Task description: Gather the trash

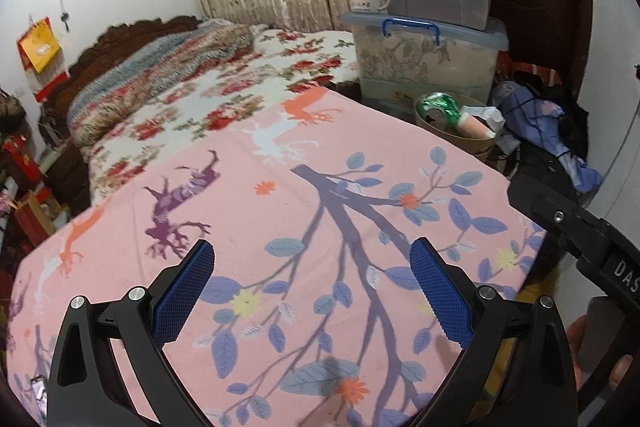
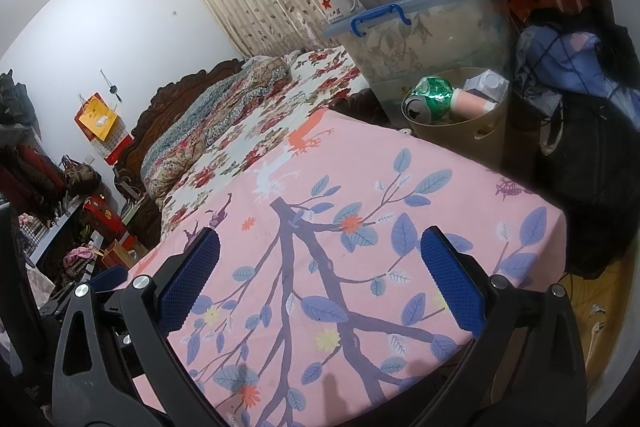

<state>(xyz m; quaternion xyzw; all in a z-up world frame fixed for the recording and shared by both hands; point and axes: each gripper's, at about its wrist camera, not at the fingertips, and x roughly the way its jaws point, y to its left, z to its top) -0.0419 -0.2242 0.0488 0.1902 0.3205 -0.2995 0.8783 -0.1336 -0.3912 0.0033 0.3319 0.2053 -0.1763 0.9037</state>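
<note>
both tools hang over the pink tree-print cloth [image 1: 320, 227] with nothing between their pads. the left gripper [image 1: 312, 291] stands wide, its 2 blue pads well apart, and the right gripper [image 2: 320, 279] is spread just as wide and also empty.

the task's things sit ahead and to the right of both tools, past the far edge of the cloth: a tan waste bin [image 2: 486, 131] holding a crushed green can [image 2: 430, 99], a pink paper cup [image 2: 472, 105] and a small carton [image 2: 486, 83]. in the left wrist view the same bin [image 1: 460, 141] shows the can [image 1: 440, 109] and cup [image 1: 476, 127] piled at its rim.

the cloth under the tools shows no loose litter, so i judge the collecting to be at or near its end, or between 2 picks.

if more trash remains, it lies out of these views. the next move calls for turning the tools to search the room, then closing on a piece and carrying it forward and right to the bin. the can rides high there, so a drop should land gently.
</note>
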